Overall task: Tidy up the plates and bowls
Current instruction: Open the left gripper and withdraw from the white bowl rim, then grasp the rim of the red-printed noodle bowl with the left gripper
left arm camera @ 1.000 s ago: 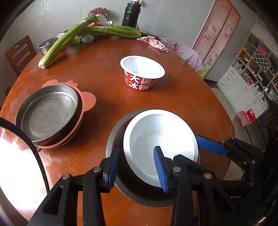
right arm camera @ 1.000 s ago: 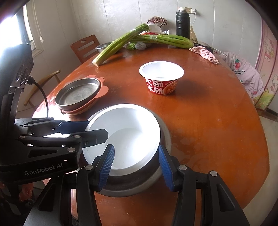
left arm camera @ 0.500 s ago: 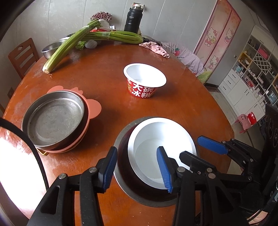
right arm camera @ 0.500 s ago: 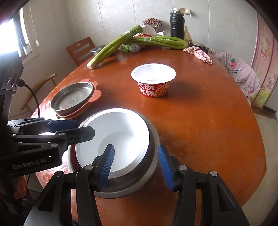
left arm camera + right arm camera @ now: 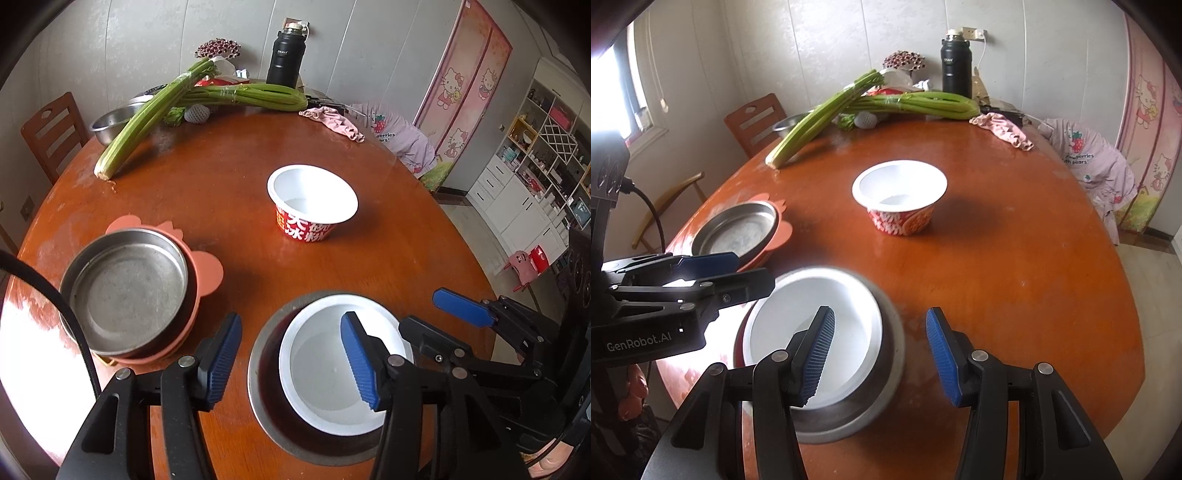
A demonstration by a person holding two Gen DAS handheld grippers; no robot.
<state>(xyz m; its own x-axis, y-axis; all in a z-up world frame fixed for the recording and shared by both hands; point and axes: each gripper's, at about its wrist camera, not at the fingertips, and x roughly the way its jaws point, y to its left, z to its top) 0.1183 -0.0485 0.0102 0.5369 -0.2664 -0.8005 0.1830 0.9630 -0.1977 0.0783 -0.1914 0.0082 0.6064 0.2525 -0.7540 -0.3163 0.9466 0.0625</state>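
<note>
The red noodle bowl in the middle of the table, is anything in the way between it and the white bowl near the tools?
Nothing visible. Only bare table lies between the red noodle bowl and the white bowl.

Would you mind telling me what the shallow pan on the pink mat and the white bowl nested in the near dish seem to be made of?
The shallow pan looks like stainless steel: grey, dull brushed floor, brighter rim. The pink mat seems silicone or plastic: matte, even colour, scalloped edge. The white bowl looks like thin, smooth plastic or foam; which is unclear. The near dish looks like metal with a satin rim.
</note>
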